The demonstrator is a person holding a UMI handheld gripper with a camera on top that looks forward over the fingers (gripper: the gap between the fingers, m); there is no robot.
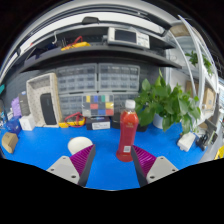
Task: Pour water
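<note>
The gripper (112,163) is showing two pale grey, wedge-shaped fingers (64,169), each tapering toward its tip. Each finger is wearing a magenta-purple pad (84,160) on its inner face, faintly ribbed and angling inward.

Workshop or lab: parts drawers (98,78), cluttered shelving (100,38), blue bench (40,150).
</note>
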